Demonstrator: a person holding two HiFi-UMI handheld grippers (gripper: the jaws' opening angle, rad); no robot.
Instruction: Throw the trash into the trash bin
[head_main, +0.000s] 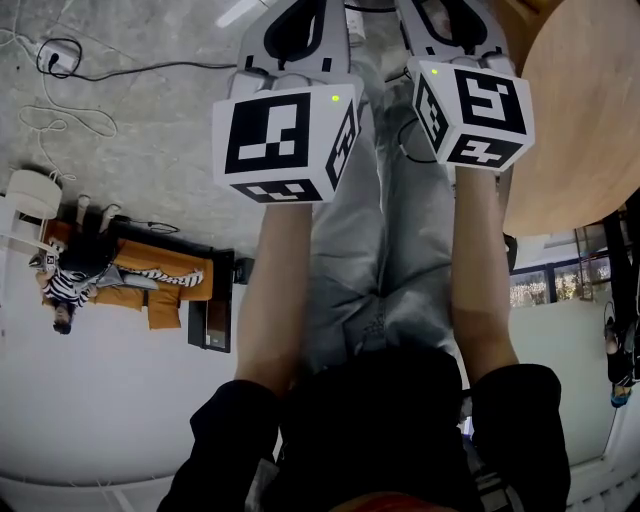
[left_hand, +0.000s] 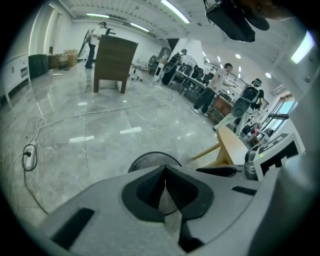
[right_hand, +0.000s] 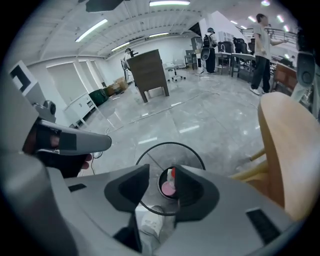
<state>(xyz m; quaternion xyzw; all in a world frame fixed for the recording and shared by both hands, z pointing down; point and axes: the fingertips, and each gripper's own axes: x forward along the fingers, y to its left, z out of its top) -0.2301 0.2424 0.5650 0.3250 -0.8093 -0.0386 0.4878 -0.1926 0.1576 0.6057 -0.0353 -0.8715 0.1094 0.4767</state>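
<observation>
Both forearms stretched forward side by side, black sleeves at elbows. Left gripper (left_hand: 165, 168) and right gripper (right_hand: 162, 167) both pitched steeply down toward floor.

Left gripper: fingers together, tips meeting, nothing between.

Right gripper: fingers apart, gripping nothing, held over trash bin (right_hand: 170, 144).

Trash (right_hand: 168, 188), pink with red bit, lies at bin bottom, seen through gap between right fingers.

Bin stands on floor (right_hand: 210, 120), near edge of wooden table (right_hand: 282, 150).
</observation>
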